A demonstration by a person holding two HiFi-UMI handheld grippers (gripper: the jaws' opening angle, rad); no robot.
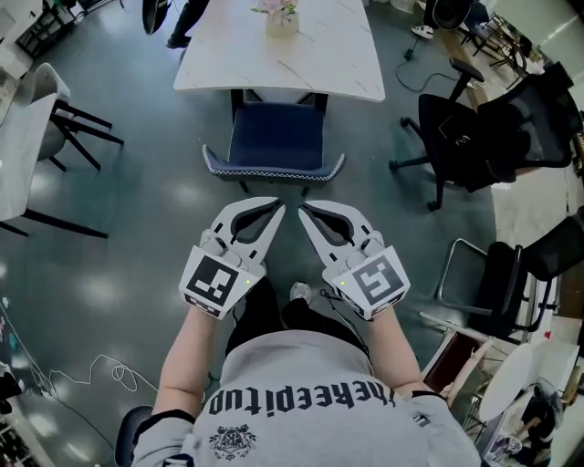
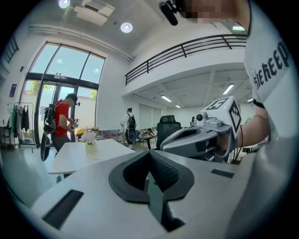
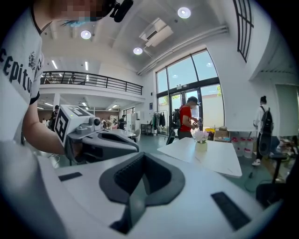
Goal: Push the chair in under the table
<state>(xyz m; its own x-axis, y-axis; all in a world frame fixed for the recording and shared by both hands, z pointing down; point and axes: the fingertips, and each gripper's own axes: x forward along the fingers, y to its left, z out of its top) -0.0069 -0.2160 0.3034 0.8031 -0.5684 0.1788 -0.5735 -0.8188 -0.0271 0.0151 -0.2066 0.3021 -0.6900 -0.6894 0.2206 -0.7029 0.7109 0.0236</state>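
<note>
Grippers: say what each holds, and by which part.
Nothing. The left gripper and the right gripper are both shut and empty, apart from the chair.

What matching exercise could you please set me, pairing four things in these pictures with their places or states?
Things:
1. blue chair
2. flower vase
3. black office chair
4. left gripper

Places or states:
A. on the white table
B. jaws shut, nothing between them
C. at the table's near edge
D. standing apart, right of the table

Pairs: 1-C; 2-A; 3-D; 4-B
</note>
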